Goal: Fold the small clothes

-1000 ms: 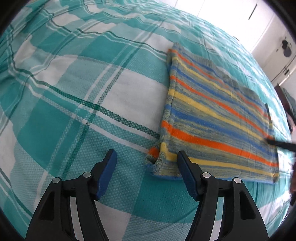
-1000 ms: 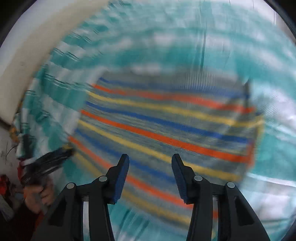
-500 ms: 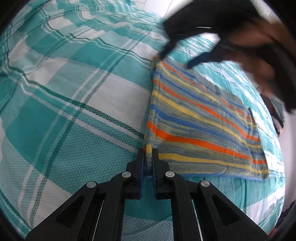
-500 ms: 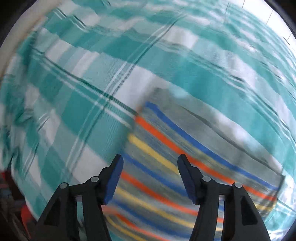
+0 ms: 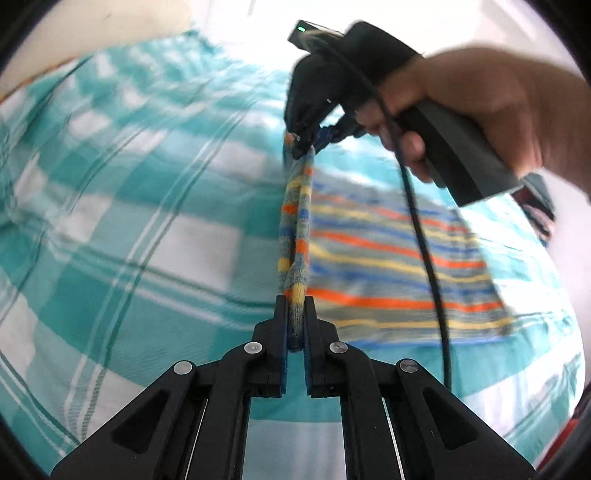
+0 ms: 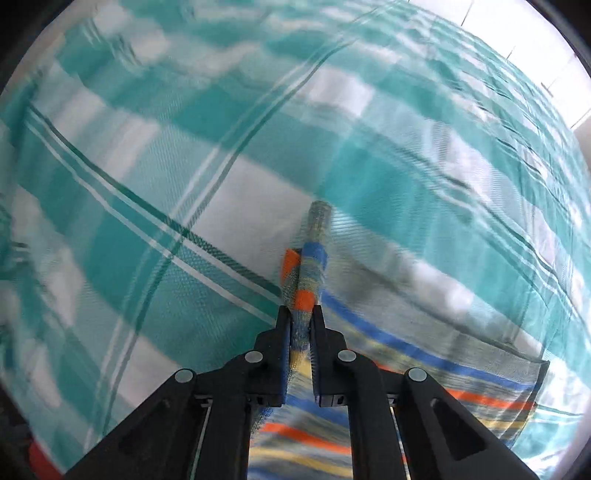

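Observation:
A small striped knit garment, orange, blue, yellow and grey, lies on a teal and white checked bedsheet. My left gripper is shut on the garment's near corner. Its left edge is lifted and runs taut to my right gripper, which a hand holds at the far corner. In the right wrist view my right gripper is shut on the garment's bunched edge, with the rest of the garment spread to the right below it.
The checked bedsheet fills both views. A pale wall or headboard runs along the far left of the bed. The right gripper's black cable hangs across the garment.
My right gripper reached the far corner and shut on it. Both grippers have lifted the garment's left edge off the sheet. My left gripper stays shut on the near corner.

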{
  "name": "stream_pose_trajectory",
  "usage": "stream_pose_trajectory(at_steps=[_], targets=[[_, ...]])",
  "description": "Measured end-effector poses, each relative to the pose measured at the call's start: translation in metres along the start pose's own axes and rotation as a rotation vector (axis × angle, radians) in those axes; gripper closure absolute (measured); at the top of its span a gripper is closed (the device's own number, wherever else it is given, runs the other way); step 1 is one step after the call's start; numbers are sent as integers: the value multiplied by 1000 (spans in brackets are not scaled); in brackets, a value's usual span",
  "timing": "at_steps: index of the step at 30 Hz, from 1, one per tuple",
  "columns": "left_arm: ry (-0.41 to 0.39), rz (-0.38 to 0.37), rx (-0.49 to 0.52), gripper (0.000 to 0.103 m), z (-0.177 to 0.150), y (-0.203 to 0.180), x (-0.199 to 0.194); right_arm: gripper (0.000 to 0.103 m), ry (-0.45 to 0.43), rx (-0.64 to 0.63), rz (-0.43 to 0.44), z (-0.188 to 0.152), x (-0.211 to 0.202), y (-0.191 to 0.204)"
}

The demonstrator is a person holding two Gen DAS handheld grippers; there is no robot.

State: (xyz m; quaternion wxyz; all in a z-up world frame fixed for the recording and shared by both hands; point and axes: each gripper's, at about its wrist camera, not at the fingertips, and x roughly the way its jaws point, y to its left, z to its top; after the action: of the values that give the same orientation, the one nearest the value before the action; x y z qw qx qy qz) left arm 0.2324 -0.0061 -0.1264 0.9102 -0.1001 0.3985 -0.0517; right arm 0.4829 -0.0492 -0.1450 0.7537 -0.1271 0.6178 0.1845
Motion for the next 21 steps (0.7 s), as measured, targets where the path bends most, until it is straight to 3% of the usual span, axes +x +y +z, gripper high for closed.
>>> stream_pose_trajectory(at_steps=[5,10,14,19,21], targets=[[-39,-105,133,99,10,-82,-17,94,-86,63,99,-39,-52,-96],[-3,-174,270,99,-1,-169,5,95,-136,133,129,-89,-75,-203],[82,-180,364,99,-24,-221,43,95,-118,245,140,-139,-50,-278],[184,-128,432,98,-52,-255,83,102,-76,391,96,-192,-1,-336],[209,-118,420,95,-49,-254,80,103,-148,488,177,-210,2,-356]])
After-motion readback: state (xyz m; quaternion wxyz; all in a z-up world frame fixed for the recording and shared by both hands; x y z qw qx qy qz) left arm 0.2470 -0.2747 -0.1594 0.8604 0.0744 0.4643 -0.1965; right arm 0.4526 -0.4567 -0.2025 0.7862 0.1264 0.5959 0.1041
